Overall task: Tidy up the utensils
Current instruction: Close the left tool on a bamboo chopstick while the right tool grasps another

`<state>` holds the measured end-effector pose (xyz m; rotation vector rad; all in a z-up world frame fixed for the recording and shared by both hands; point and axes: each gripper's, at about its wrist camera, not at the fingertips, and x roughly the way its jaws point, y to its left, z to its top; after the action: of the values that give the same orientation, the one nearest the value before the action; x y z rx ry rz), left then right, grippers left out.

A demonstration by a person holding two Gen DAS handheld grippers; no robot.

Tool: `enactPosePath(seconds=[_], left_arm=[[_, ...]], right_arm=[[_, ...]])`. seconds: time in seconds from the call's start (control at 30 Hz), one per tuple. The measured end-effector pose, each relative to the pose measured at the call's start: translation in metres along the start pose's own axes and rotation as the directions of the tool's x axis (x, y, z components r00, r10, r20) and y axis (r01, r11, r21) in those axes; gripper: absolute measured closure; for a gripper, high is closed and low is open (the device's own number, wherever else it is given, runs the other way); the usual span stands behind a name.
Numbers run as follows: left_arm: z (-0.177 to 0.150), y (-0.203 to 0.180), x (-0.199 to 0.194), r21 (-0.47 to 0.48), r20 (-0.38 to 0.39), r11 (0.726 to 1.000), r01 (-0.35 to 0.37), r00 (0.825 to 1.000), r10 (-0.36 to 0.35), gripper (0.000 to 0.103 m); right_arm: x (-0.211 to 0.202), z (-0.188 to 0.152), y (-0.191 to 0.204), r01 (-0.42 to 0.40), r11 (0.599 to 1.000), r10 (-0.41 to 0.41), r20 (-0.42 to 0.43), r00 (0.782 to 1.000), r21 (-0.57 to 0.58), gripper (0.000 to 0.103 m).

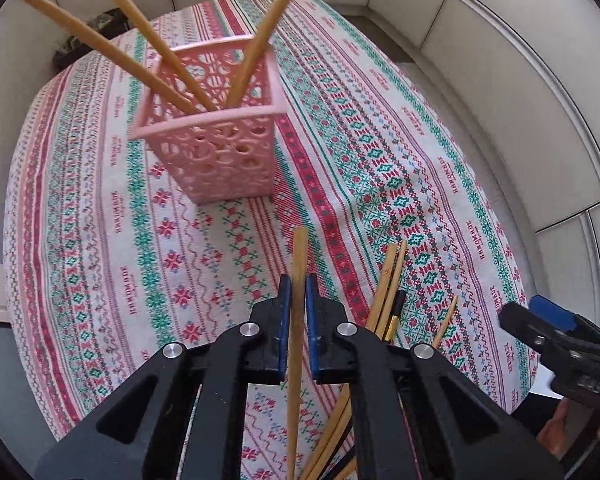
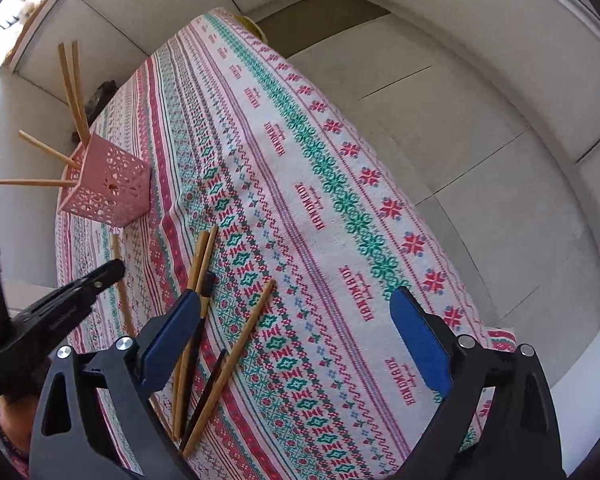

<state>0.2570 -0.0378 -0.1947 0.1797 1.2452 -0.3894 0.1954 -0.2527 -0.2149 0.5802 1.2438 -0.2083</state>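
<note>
My left gripper (image 1: pixel 299 284) is shut on a light wooden chopstick (image 1: pixel 300 248), which runs up between the blue pads and pokes out past them. Ahead stands a pink perforated basket (image 1: pixel 216 152) with several chopsticks (image 1: pixel 256 52) leaning in it. More loose chopsticks (image 1: pixel 388 280) lie on the cloth to the right. In the right wrist view my right gripper (image 2: pixel 296 308) hangs open above the cloth, over a loose chopstick (image 2: pixel 236 344), a pair (image 2: pixel 198 264) and a dark one (image 2: pixel 208 392). The left gripper (image 2: pixel 108 274) and the basket (image 2: pixel 108 184) show at the left.
A red, green and white patterned tablecloth (image 1: pixel 380 140) covers the table. Pale tiled floor (image 2: pixel 460 120) lies beyond the table's right edge. A dark object (image 1: pixel 100 28) sits past the far left corner. The right gripper (image 1: pixel 540 320) shows at the right edge.
</note>
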Motion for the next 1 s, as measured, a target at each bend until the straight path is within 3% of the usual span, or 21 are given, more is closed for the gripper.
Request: enactPosePath(seconds=[0.17,0.23,0.3,0.33,0.4,0.67,0.83,0.93,1.0], left_arm=[[-0.007,0.030,-0.044,-0.021,0.070,1.000,0.015,0.997,-0.013,0.096],[-0.010,0.035,-0.057,-0.027,0.091,0.999,0.017,0.996,-0.015,0.096],[-0.010,0.037,-0.060,-0.031,0.105,0.999,0.020,0.994,-0.017,0.096],[-0.010,0.039,-0.061,-0.033,0.109,0.999,0.018,0.994,-0.014,0.096],[-0.013,0.043,-0.067,-0.036,0.118,0.999,0.016,0.993,-0.011,0.096],[-0.023,0.045,-0.084,-0.044,0.166,0.998,0.050,0.985,-0.042,0.096],[-0.022,0.053,-0.032,-0.100,-0.011,0.992,0.072,0.997,-0.074,0.091],[-0.016,0.054,0.012,-0.149,-0.108,0.988,0.034,0.993,-0.050,0.091],[-0.009,0.051,0.030,-0.159,-0.131,0.987,0.007,0.991,-0.028,0.090]], right_arm=[[0.029,-0.011,0.034,0.073,0.997,-0.075,-0.057,0.995,-0.036,0.039],[0.042,-0.015,0.044,0.105,0.993,-0.109,-0.089,0.990,-0.049,0.055],[0.046,-0.017,0.050,0.134,0.989,-0.138,-0.072,0.988,-0.056,0.074],[0.046,-0.017,0.052,0.141,0.989,-0.143,-0.050,0.988,-0.051,0.075],[0.046,-0.018,0.051,0.157,0.987,-0.158,-0.037,0.987,-0.032,0.088],[0.027,-0.017,0.019,0.008,0.999,-0.006,-0.023,1.000,0.053,0.098],[-0.009,-0.023,0.017,-0.032,0.999,0.034,0.082,0.996,-0.023,0.098],[-0.010,-0.017,0.009,-0.049,0.999,0.049,0.075,0.996,-0.012,0.098],[-0.011,-0.016,0.000,-0.056,0.998,0.056,0.068,0.996,0.001,0.097]])
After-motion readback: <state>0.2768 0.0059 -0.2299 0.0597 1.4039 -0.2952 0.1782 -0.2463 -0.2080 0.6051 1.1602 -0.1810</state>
